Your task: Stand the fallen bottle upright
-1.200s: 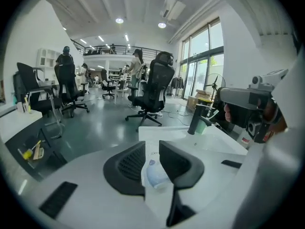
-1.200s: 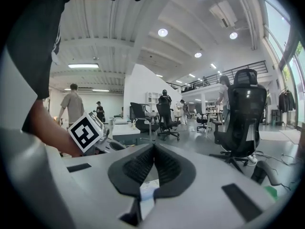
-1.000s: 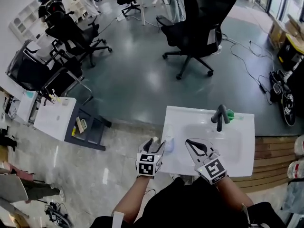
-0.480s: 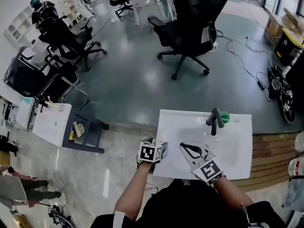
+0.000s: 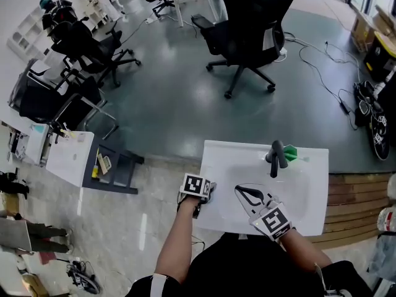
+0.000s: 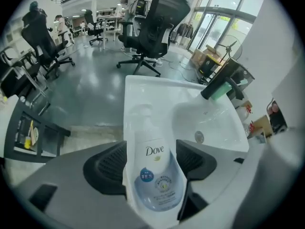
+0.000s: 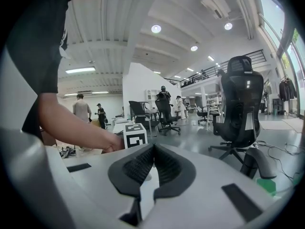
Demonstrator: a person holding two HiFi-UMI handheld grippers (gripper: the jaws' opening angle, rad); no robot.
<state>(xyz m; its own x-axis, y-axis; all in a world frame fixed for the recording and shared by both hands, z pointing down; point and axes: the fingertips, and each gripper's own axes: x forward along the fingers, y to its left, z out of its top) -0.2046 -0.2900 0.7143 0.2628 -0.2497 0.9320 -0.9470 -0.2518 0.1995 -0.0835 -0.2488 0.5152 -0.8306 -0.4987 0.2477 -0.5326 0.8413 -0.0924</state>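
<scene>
Two grippers are held over the white counter (image 5: 317, 166), into which a basin (image 5: 297, 187) is sunk, with a dark faucet (image 5: 275, 156) at its far edge. The fallen bottle (image 6: 153, 185), a clear pump bottle with a white and blue label, is laid flat along the counter's left edge, label upward, with its pump end turned toward the far edge and its base toward the near one. The left gripper (image 6: 152, 162) is pointed steeply down over it. Its jaws, which have just been opening, are spread wide, with the bottle's lower body set between the two ribbed pads (image 6: 106, 168). No pressing of the pads on the plastic can be made out, so the bottle is judged straddled but not yet gripped. The wide spread is judged to be chosen so that the body is cleared on both sides before any squeeze is made. The right gripper (image 7: 152, 147) is held about level above the near part of the basin, its jaws brought together at the tips with nothing caught between them. It is judged to be kept aside, one gripper being enough. The lower body is presumably taken rather than the pump so that the bottle may be swung up onto its base
</scene>
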